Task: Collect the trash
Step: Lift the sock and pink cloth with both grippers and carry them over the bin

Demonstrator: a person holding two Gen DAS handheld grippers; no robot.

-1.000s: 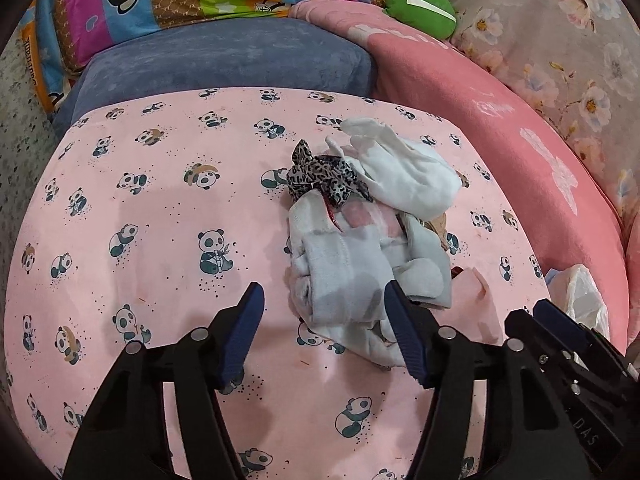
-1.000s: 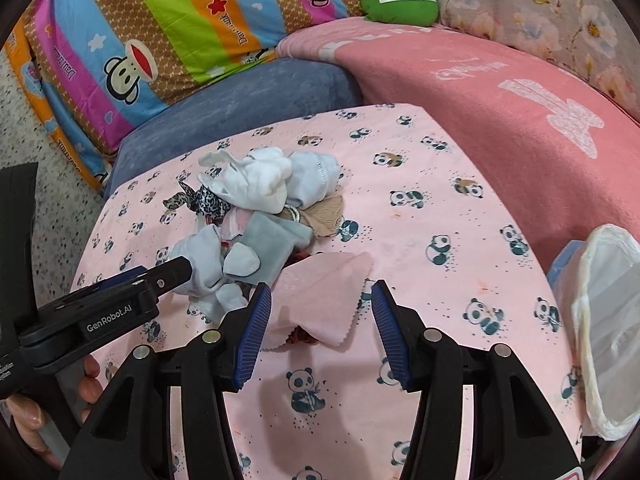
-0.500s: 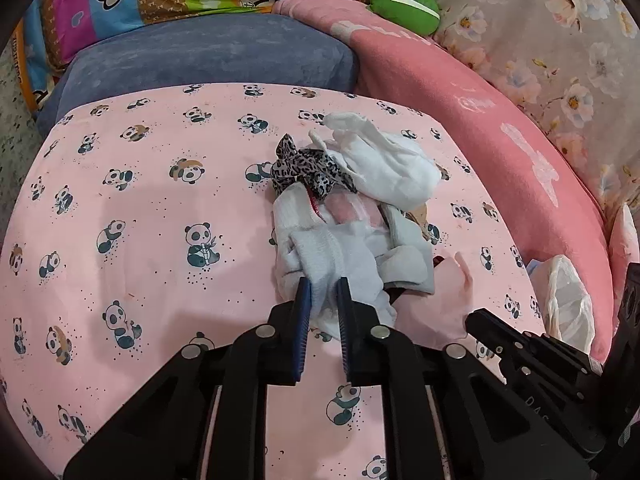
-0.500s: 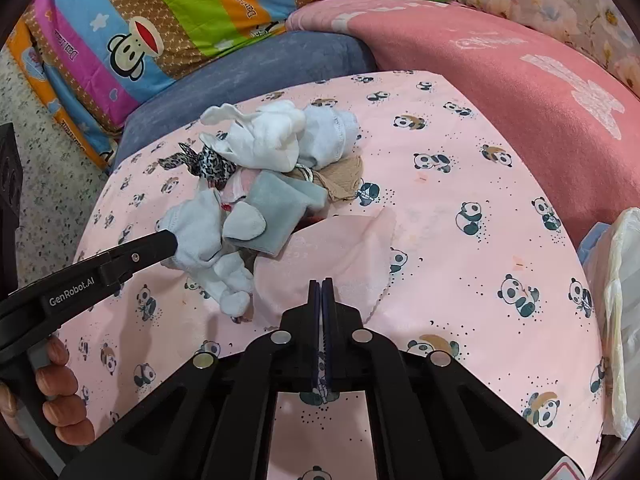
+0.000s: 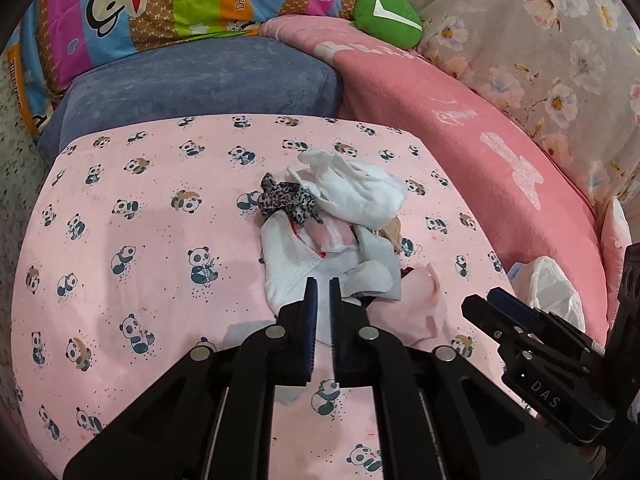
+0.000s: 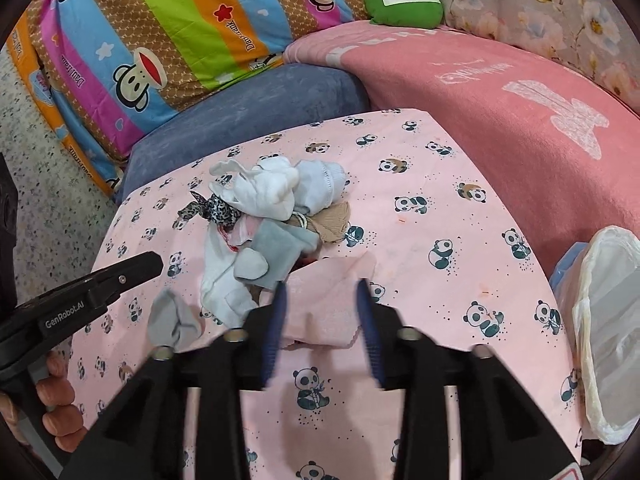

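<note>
A pile of socks and rags (image 5: 352,196) (image 6: 264,196) lies on the panda-print cover (image 5: 140,240). My left gripper (image 5: 322,286) hovers at the pile's near edge, its jaws opening with only a narrow gap. In the right wrist view a grey sock (image 6: 174,320) sits apart from the pile, just below the left gripper (image 6: 154,262) and clear of its tip. My right gripper (image 6: 321,286) is opening wide over a pink cloth (image 6: 328,280) (image 5: 416,304), which lies flat between the fingers without touching the pads. The right gripper (image 5: 482,300) also shows in the left wrist view.
A white plastic bag (image 6: 608,320) (image 5: 552,288) stands open off the cover's right edge. A blue cushion (image 5: 200,84), a pink blanket (image 5: 460,140) and a striped quilt (image 6: 160,40) ring the far side. A hand (image 6: 52,396) holds the left gripper.
Both grippers closed half a second ago and have since parted, the right one widely. The left gripper rose a little, and the grey sock now sits apart from the pile.
</note>
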